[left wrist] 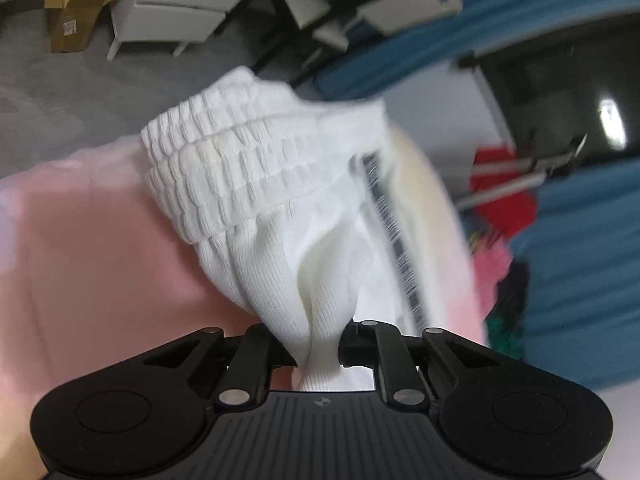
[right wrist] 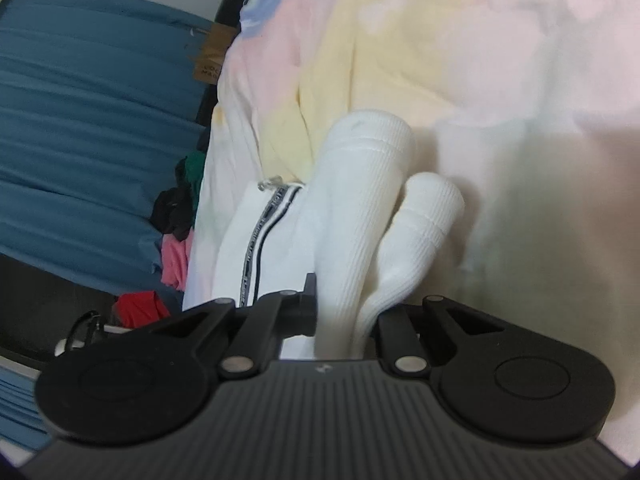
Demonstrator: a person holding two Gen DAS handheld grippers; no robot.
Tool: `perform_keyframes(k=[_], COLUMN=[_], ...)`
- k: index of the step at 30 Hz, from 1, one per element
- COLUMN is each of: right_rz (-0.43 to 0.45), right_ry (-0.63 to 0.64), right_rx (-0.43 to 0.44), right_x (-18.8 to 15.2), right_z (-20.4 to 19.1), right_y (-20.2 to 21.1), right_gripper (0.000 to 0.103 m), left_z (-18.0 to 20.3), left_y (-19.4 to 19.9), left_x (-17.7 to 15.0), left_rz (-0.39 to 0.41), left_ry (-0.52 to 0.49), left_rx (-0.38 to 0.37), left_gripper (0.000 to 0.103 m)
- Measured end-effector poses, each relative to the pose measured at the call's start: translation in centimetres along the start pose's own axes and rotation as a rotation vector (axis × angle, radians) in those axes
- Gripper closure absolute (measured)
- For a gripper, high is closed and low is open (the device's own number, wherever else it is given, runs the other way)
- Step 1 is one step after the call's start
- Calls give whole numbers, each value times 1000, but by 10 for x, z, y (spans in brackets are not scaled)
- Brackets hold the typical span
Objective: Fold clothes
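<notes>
A white ribbed garment [left wrist: 256, 184] with a gathered elastic band and a black-and-white printed stripe hangs bunched over a pastel pink and yellow cloth [left wrist: 100, 240]. My left gripper [left wrist: 318, 350] is shut on a pinch of its white fabric, close below the elastic band. In the right wrist view the same white garment [right wrist: 356, 208] shows two ribbed cuff ends and the stripe. My right gripper [right wrist: 344, 320] is shut on the ribbed fabric below those cuffs. The pastel cloth [right wrist: 440, 60] lies under and beyond it.
A pile of red, pink, green and black clothes [left wrist: 500, 240] lies at the cloth's edge, also seen as clothes [right wrist: 176, 240] in the right view. Blue curtains [right wrist: 80, 120] hang behind. White drawer cabinets [left wrist: 180, 12] and a cardboard box [left wrist: 76, 4] stand on the grey floor.
</notes>
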State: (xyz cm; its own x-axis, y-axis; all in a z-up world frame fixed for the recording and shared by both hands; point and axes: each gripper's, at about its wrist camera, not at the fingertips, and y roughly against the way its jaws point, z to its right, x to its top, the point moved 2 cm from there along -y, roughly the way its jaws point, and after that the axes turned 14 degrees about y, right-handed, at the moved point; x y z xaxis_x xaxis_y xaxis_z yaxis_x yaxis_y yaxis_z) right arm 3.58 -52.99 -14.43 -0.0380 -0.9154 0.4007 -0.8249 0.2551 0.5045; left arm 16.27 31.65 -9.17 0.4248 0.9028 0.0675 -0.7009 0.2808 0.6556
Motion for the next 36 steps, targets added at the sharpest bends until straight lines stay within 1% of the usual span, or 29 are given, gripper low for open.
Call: perform_keyframes(k=[2,4,5,6,7,8,9,10,12,14,16,19,22,25,27,29,31,33,34,35,36], right_rz=[-8,-21,-29,-37,-46,-54,-61,-65,-52,-41,-29,-1,34,52,58,60,64,68,71,75,76], right_ry=[23,16,5,-6,-17,-28,-39,-46,-59,-53,-33,8,37,65,71,67,68,96,116,138,168], right_rx=[-5,-2,4,10,16,22,29,39,58,72,84,107,133,111,92,75,56,36,24,9,-17], right_x=[-2,-5,-6,-7,-8,-9,-10,-10,-9,-8,-8,-5,-2,0,2,3,3,3,3,3,2], right_z=[-1,-1,1,2,3,4,5,9,10,8,3,-4,-8,-9,-8,-5,-3,-3,-4,-4,-7], right_y=[-4,-8,-10,-12,-14,-16,-17,-15,-16,-19,-22,-24,-25,-26,-29,-31,-32,-31,-30,-28,-27], right_gripper=[90,88,87,86,83,75,72,71,65,53,47,47,47,47,47,48,49,53,61,70,73], left_z=[-8,-10,-9,-7,-4,-1,3,7,16,27,38,57,78,103,116,121,120,116,112,108,104], left_y=[1,8,13,18,22,27,33,39,51,61,69,66,50,29,13,-8,-32,-57,-72,-84,-96], left_x=[2,1,-2,-5,-10,-14,-21,-29,-47,-69,-92,-124,-151,-179,-199,-216,-234,-248,-252,-256,-258], left_rz=[-39,-37,-27,-15,-11,-8,0,9,62,135,207,243,230,244,251,229,203,188,175,159,141], left_ry=[25,15,-8,-34,-56,-77,-104,-132,-215,-316,-421,-543,-655,-793,-862,-910,-956,-1003,-1022,-1038,-1054], left_rx=[-1,15,26,38,33,23,19,16,33,55,67,42,15,11,-2,-15,-12,12,38,69,106], left_gripper=[82,75,73,67,57,52,44,42,39,35,30,28,27,24,23,23,23,23,23,23,22])
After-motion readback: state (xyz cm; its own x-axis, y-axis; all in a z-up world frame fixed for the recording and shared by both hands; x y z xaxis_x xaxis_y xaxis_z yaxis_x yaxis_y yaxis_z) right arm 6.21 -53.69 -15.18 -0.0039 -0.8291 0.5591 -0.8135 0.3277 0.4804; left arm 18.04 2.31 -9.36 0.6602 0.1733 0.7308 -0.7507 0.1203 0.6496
